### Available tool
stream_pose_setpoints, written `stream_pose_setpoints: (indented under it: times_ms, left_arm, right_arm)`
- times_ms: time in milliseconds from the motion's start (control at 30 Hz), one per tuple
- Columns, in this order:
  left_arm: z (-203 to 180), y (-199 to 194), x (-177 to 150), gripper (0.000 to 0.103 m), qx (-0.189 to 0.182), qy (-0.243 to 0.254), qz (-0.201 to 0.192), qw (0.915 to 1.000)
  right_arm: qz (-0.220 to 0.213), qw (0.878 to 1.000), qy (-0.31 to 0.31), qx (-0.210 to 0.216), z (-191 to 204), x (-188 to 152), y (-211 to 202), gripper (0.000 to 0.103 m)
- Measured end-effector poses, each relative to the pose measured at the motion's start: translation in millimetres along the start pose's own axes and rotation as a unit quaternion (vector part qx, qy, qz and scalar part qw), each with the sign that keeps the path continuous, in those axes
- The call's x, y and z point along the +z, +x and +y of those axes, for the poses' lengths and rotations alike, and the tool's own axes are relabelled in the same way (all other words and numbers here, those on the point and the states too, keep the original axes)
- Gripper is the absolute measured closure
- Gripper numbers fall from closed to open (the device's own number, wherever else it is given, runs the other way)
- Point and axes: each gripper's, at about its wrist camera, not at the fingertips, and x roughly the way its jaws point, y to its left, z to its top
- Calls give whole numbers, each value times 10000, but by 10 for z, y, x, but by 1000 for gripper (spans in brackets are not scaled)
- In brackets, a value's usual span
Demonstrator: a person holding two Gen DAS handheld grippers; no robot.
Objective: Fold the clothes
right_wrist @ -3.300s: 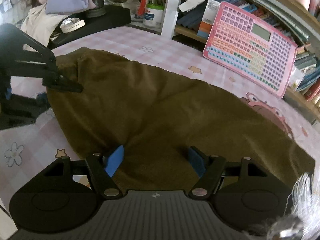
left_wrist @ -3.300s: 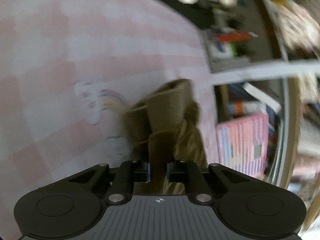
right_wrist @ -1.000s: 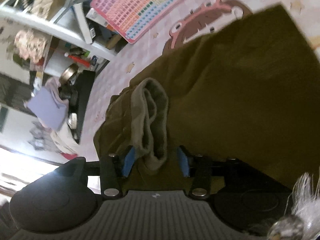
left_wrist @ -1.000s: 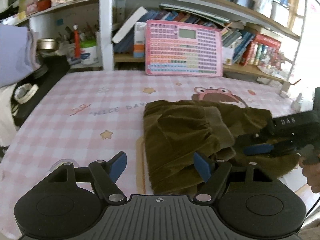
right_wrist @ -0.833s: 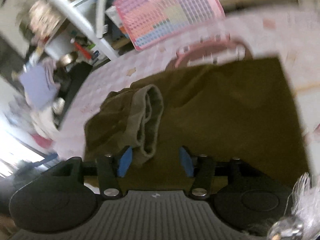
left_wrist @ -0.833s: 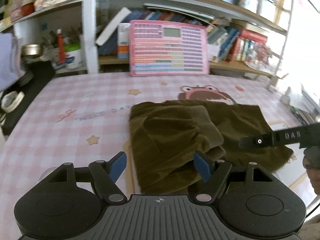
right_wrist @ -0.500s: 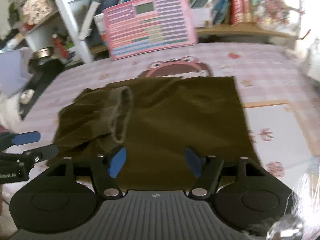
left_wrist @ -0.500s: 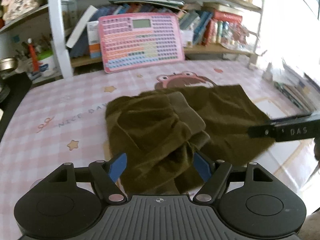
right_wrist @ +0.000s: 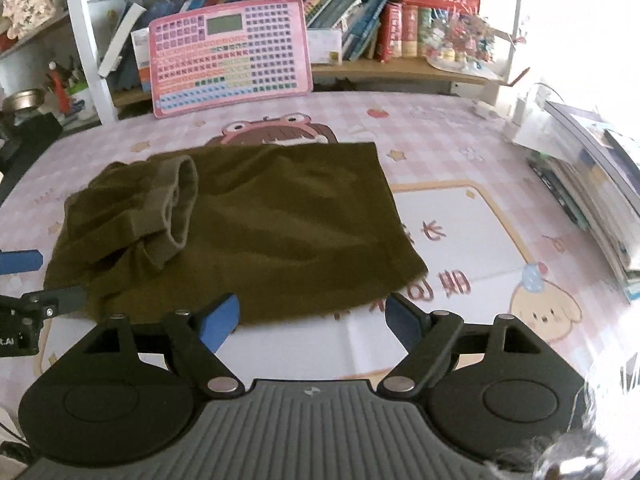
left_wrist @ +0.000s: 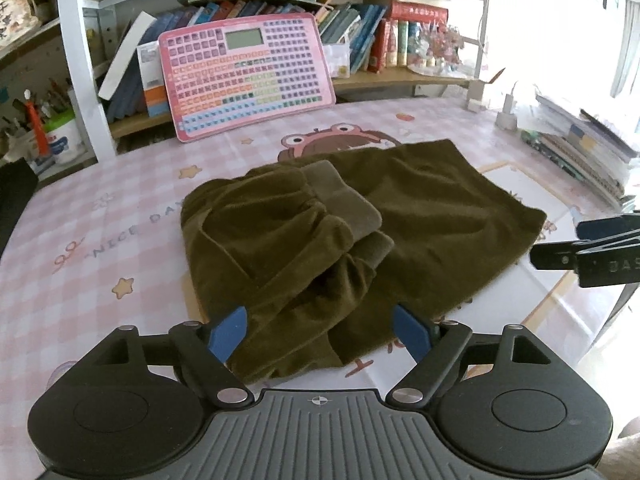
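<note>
So the olive garment [left_wrist: 360,236] is lying half-folded mid-bench [left_wrist: 100,260], both my grippers, left [left_wrist: 320,330] and right [right_wrist: 314,314], have jaws opening with nothing pinched, and it looks soft and floppy, so I'd grab the near hem corners.

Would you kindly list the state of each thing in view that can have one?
Olive garment: folded, flat on the table, ribbed cuffs on top.
Left gripper: jaws opening, above the garment's near edge, gripping nothing.
Right gripper: jaws opening, gripping nothing.
Pink keyboard toy: propped against the shelf.
</note>
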Motion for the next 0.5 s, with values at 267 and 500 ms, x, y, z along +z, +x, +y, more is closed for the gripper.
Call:
stream_pose_setpoints:
  times_ms: [267, 500]
  left_arm:
    - [30, 24, -40, 20, -22, -113, 57, 9999]
    - [-23, 74, -16, 20, 93, -226, 90, 9997]
  right_arm:
    - [94, 9999, 57, -41, -2, -40, -11, 22]
    - [142, 9999, -66, 36, -49, 22, 62, 20]
